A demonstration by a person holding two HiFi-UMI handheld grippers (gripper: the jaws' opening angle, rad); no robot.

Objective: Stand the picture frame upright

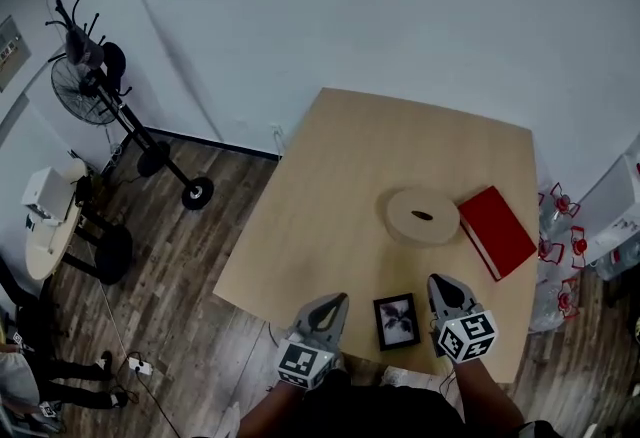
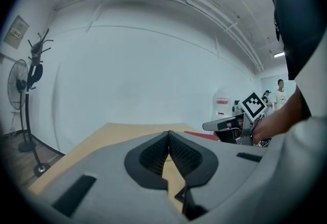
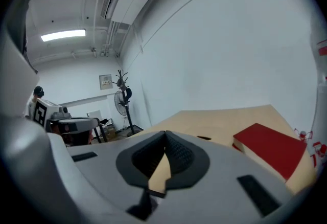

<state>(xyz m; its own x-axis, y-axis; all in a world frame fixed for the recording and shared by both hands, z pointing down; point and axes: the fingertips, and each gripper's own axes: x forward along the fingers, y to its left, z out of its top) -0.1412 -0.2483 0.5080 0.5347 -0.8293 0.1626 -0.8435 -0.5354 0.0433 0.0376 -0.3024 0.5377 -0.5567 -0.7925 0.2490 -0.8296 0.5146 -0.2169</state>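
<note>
The picture frame (image 1: 396, 320), black-edged with a dark flower print, lies flat near the table's front edge. My left gripper (image 1: 337, 299) hangs just left of it and my right gripper (image 1: 438, 281) just right of it; neither touches it. In the left gripper view the jaws of the left gripper (image 2: 168, 134) meet at their tips with nothing between them. The right gripper (image 3: 164, 133) is likewise shut and empty in its own view. Both gripper bodies hide the frame in the gripper views.
On the wooden table (image 1: 350, 176), a round wooden disc (image 1: 423, 216) with a slot sits beyond the frame, and a red book (image 1: 496, 231) lies to its right. A standing fan (image 1: 88, 86) and a stool (image 1: 50, 226) are on the floor at left.
</note>
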